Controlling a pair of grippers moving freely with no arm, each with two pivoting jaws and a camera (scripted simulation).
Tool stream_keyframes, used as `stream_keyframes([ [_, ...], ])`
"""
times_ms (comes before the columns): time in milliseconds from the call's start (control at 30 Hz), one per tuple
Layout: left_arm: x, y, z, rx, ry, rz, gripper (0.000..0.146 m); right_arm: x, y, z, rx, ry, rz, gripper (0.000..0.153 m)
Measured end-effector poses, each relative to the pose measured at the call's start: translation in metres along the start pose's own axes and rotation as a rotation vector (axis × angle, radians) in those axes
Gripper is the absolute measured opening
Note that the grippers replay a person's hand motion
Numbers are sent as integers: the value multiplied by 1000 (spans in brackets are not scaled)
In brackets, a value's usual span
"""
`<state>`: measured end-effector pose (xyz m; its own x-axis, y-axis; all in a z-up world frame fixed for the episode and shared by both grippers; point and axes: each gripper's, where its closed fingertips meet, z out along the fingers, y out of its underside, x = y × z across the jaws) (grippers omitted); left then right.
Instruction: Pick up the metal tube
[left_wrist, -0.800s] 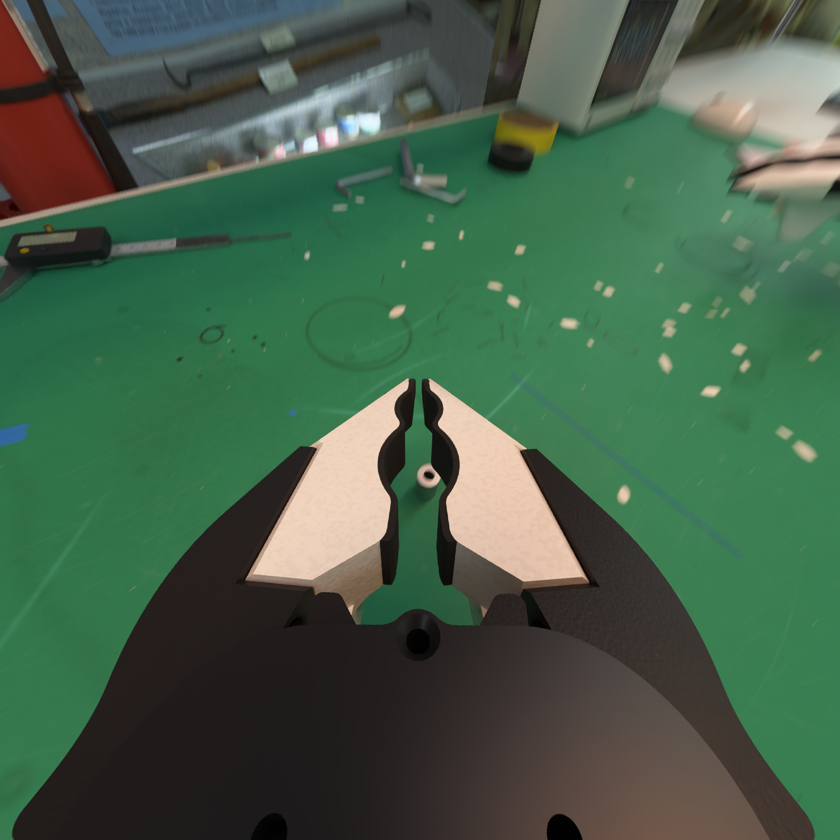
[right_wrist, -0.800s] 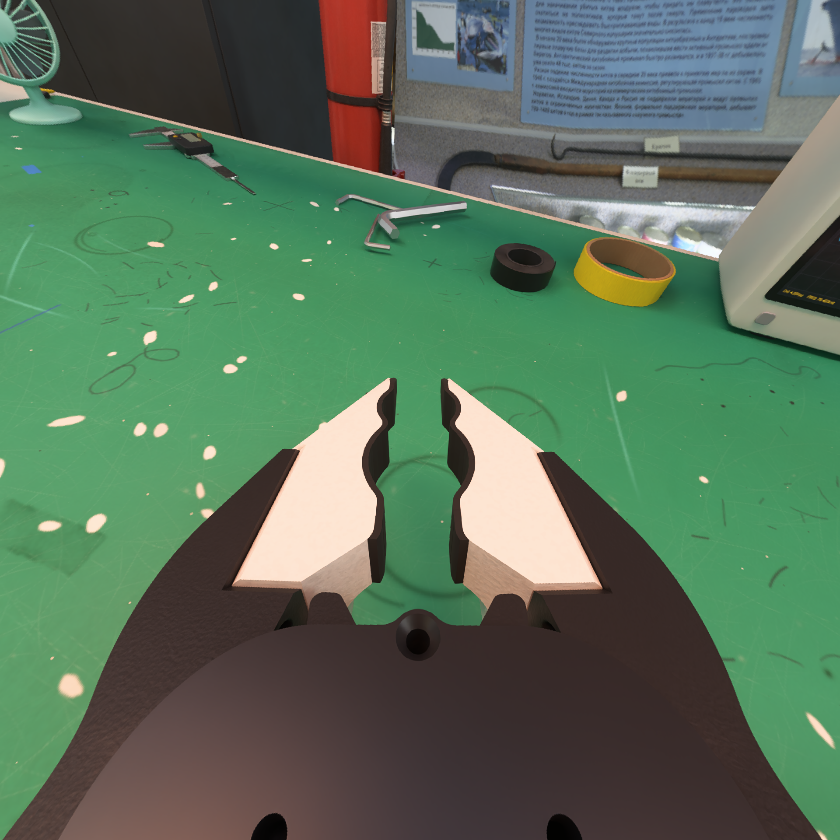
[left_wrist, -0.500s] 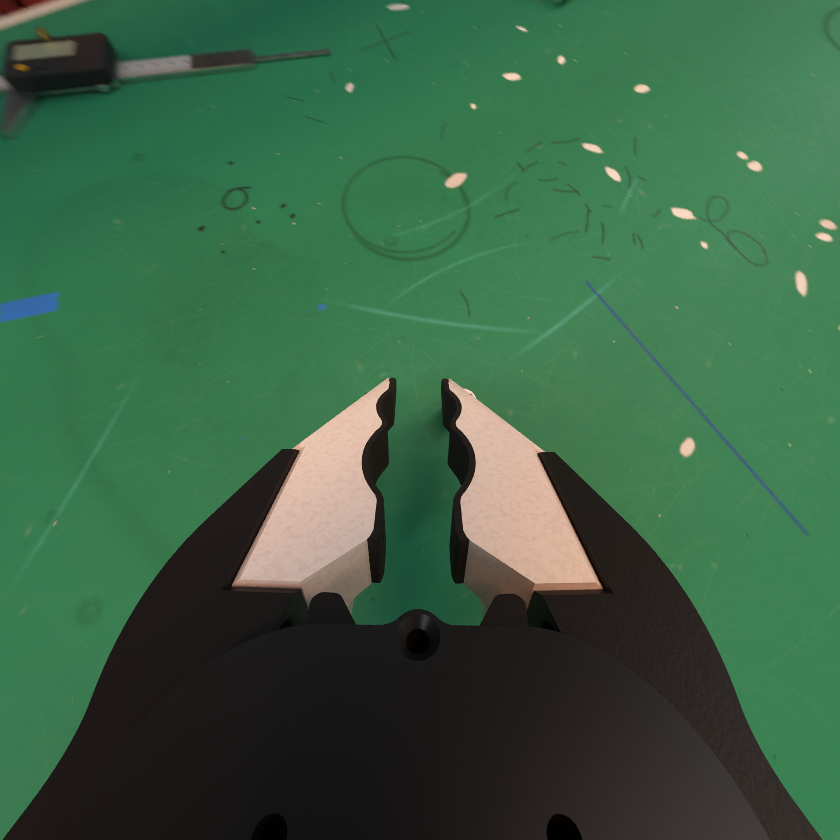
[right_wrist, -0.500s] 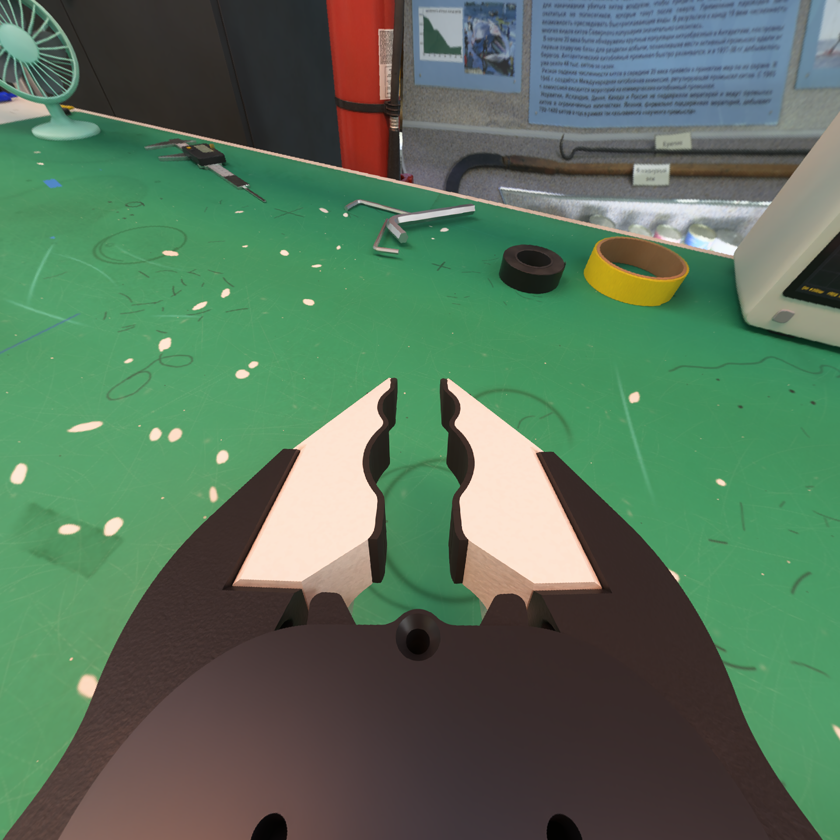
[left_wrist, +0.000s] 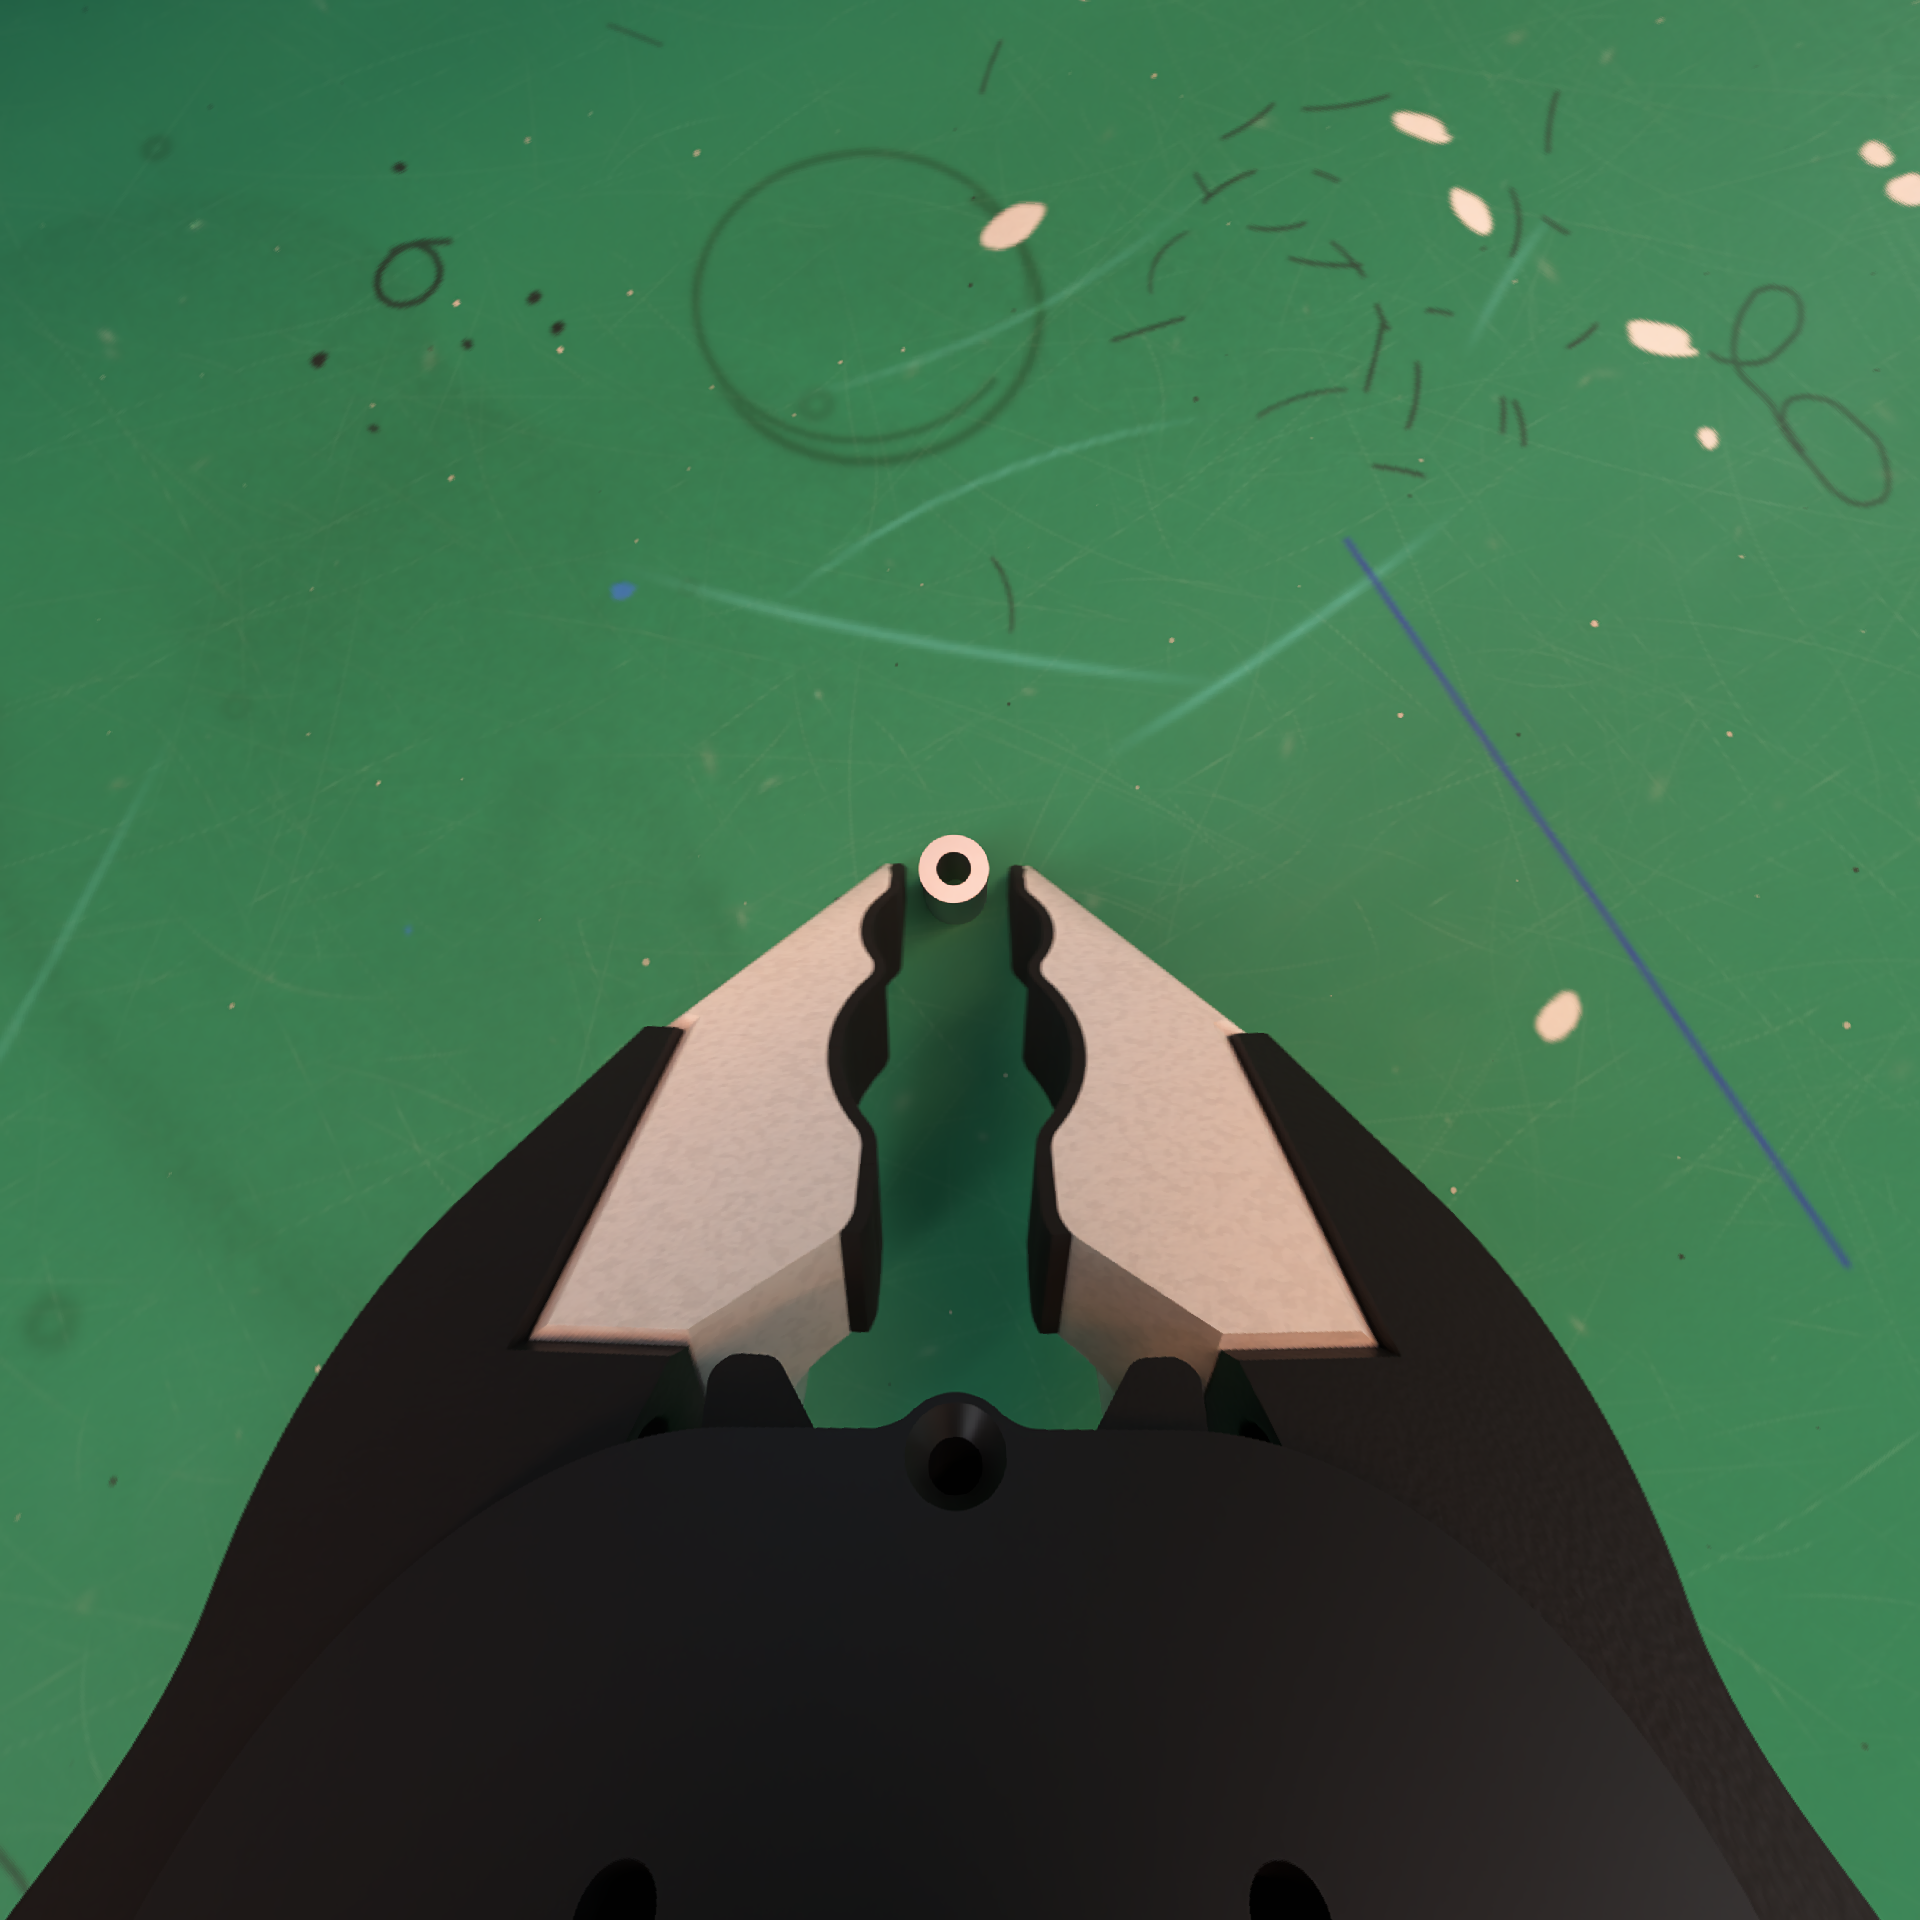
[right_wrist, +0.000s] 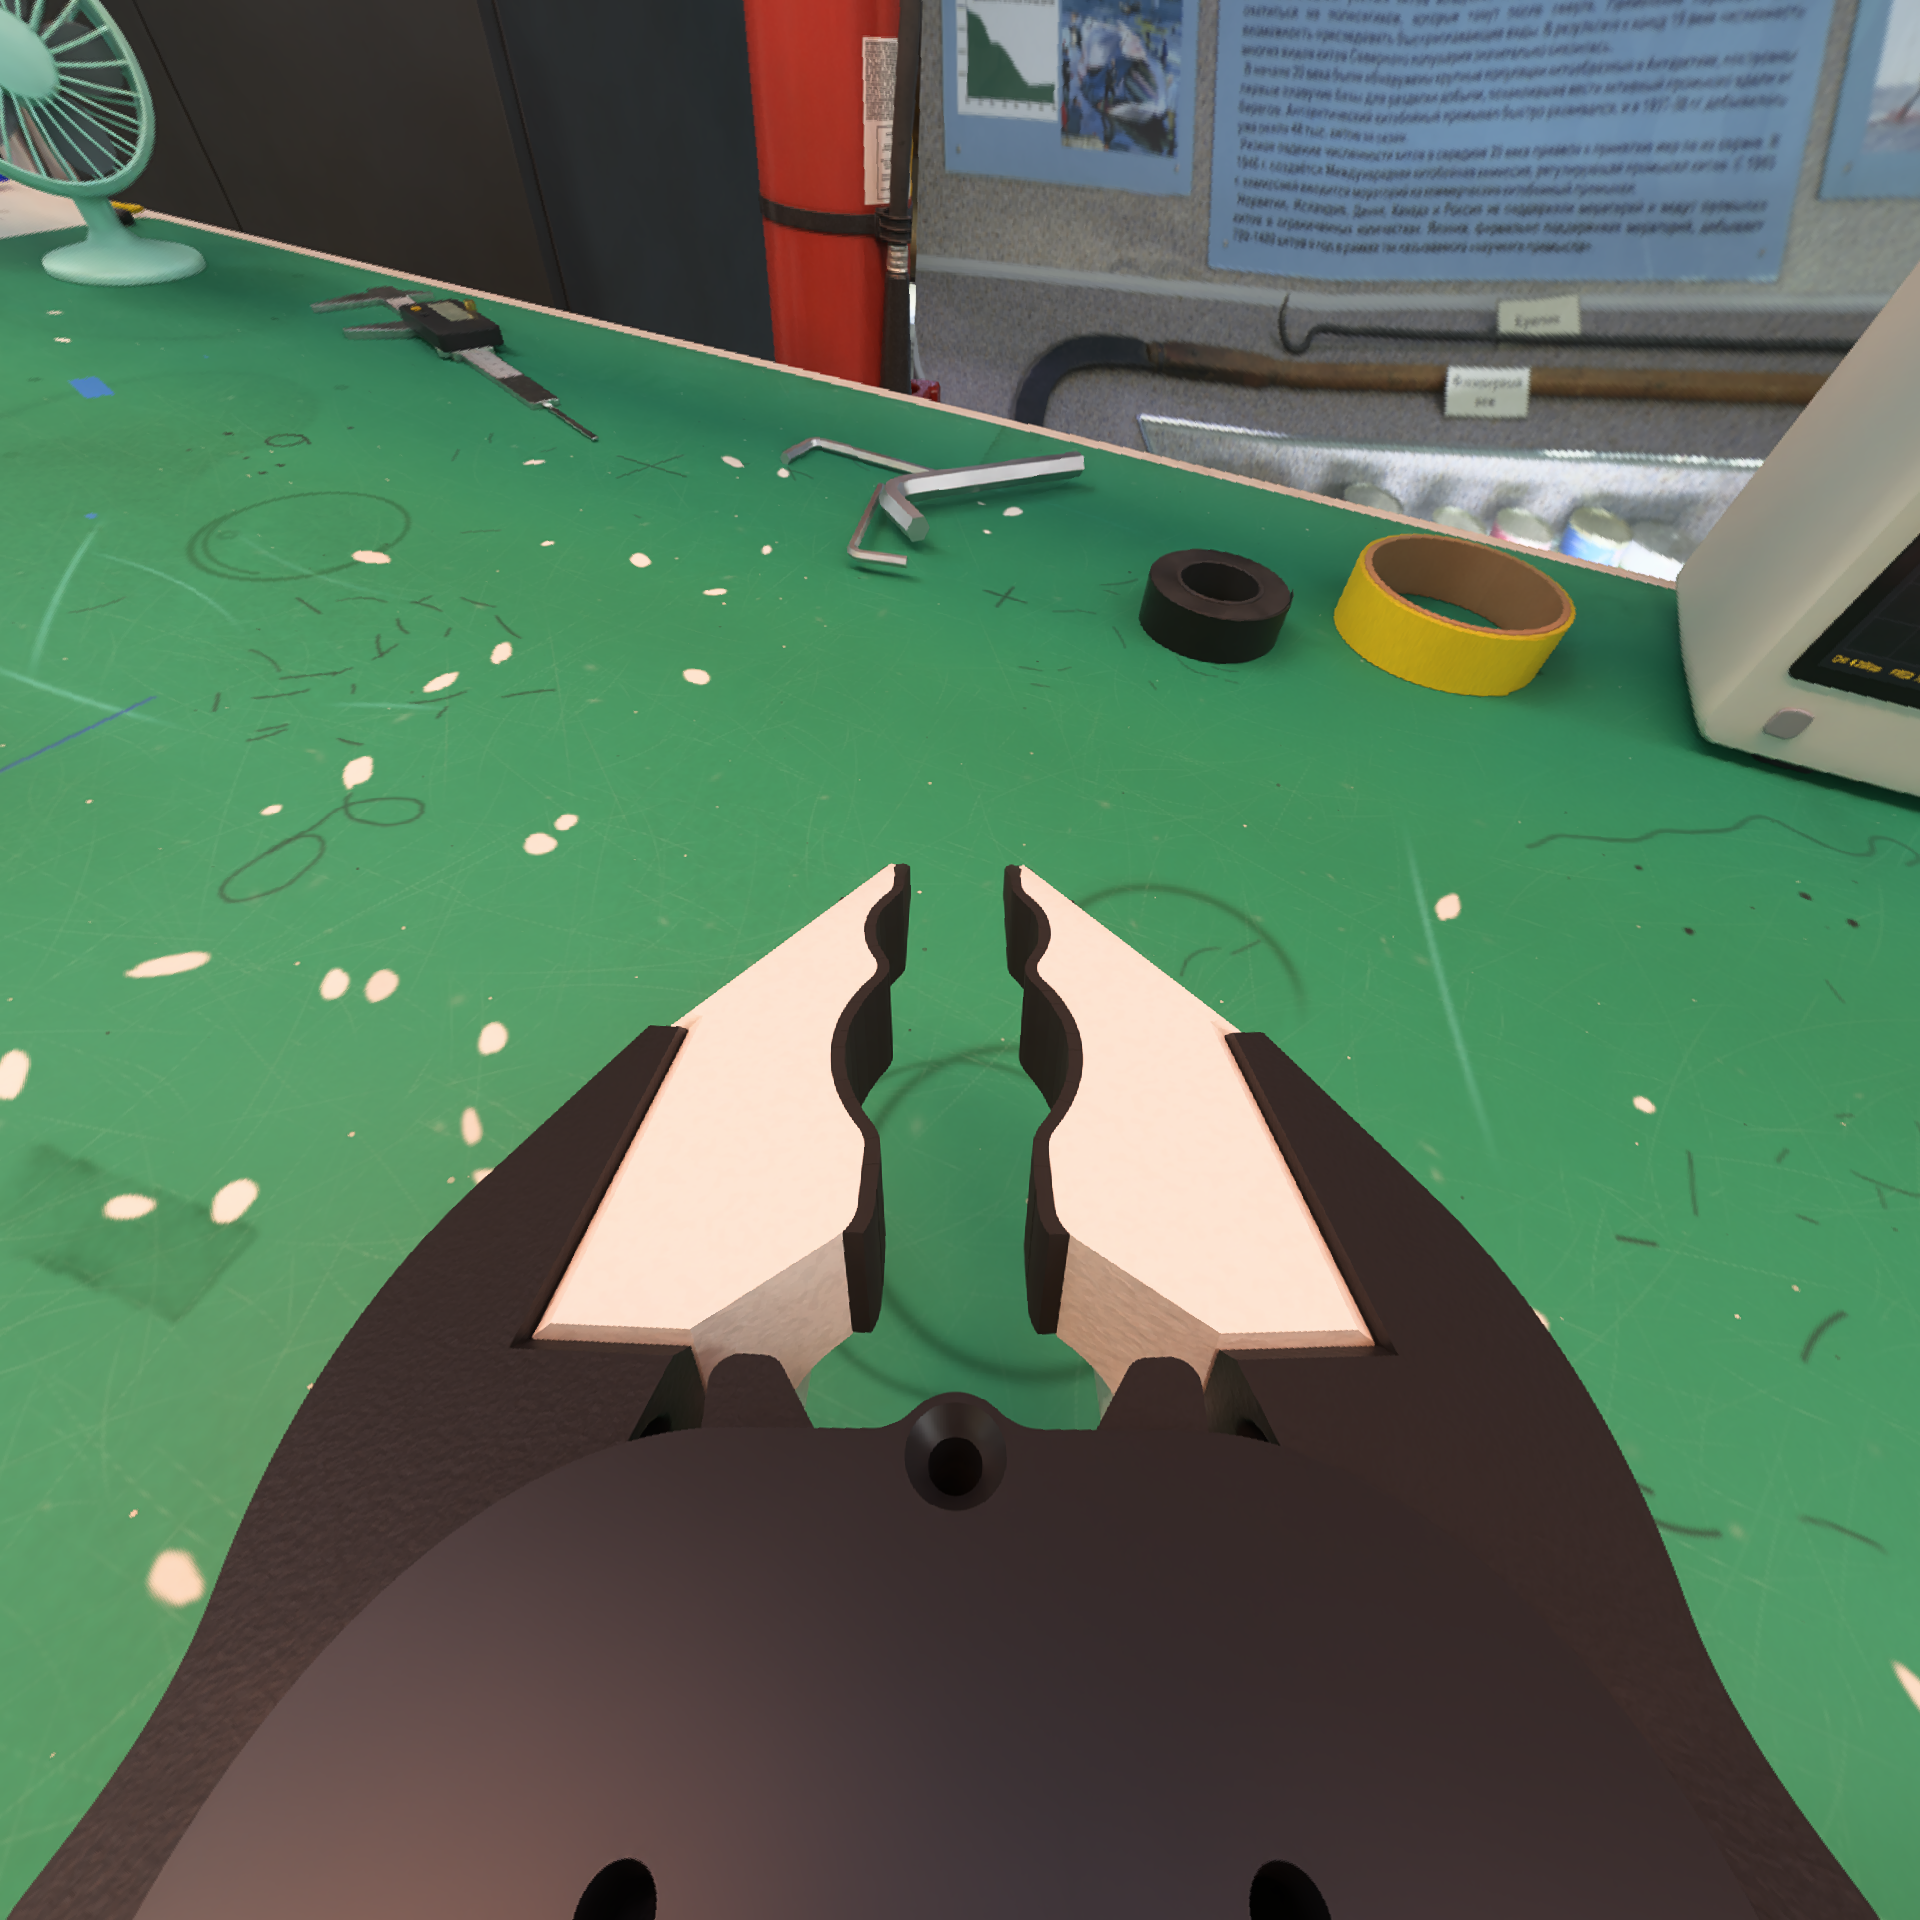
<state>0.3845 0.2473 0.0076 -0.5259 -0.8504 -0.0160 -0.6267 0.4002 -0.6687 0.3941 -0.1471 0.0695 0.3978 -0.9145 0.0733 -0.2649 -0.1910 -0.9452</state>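
The metal tube (left_wrist: 954, 875) is small and silver. It stands upright on the green mat (left_wrist: 416, 831), and I see its hollow top end. My left gripper (left_wrist: 954, 881) points steeply down at the mat and is open. The tube sits right between its two fingertips, with a small gap on each side and slightly nearer the left fingertip. My right gripper (right_wrist: 956, 881) is open and empty, above the mat (right_wrist: 727, 790). The tube does not show in the right wrist view.
In the right wrist view, a black ring (right_wrist: 1214, 606), a yellow tape roll (right_wrist: 1455, 613), hex keys (right_wrist: 935, 488), a digital caliper (right_wrist: 457, 332), a mint fan (right_wrist: 83, 156) and a white device (right_wrist: 1808, 623) lie along the table's far edge. The mat bears pen marks and pale flecks.
My left gripper opened, tilted down toward the mat and came closer. The tube now stands between its fingertips. My right gripper drifted slightly and stayed open.
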Motion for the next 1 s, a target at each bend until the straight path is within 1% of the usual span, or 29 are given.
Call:
stream_keyframes([
  [33,1,-1,1,9,11,7,12,-1,0,0,1,-1,-2,18],
  [100,3,-5,3,42,45,22,12,-2,-1,0,2,-4,-5,18],
  [167,13,-16,2,117,119,47,12,-4,-3,0,12,-8,-13,17],
  [233,32,-33,-7,242,224,105,12,-9,-9,-2,37,-18,-29,17],
  [300,57,-47,-24,384,338,195,12,-21,-20,-5,82,-52,-42,18],
  [333,68,-54,-33,446,359,241,12,-31,-29,-8,119,-86,-49,19],
  [367,75,-61,-41,506,342,287,12,-44,-38,-12,162,-129,-56,21],
  [433,90,-71,-54,615,258,390,12,-77,-58,-19,243,-230,-77,25],
  [500,109,-75,-60,677,214,489,12,-113,-73,-22,285,-317,-91,28],
  [533,121,-74,-61,697,223,537,12,-130,-77,-20,284,-347,-93,28],
  [567,131,-73,-61,706,229,573,12,-144,-78,-16,264,-349,-85,28],
  [633,148,-70,-60,712,231,638,12,-171,-74,-7,186,-349,-60,22],
  [733,161,-70,-63,741,201,698,12,-214,-67,-4,127,-451,-54,20],
  [833,166,-71,-68,772,202,706,12,-237,-63,-3,99,-512,-33,21],
  [933,168,-70,-68,773,211,706,12,-242,-61,-3,88,-546,-3,23],
  [1000,169,-69,-67,770,217,711,12,-244,-61,-4,88,-595,38,22],
])
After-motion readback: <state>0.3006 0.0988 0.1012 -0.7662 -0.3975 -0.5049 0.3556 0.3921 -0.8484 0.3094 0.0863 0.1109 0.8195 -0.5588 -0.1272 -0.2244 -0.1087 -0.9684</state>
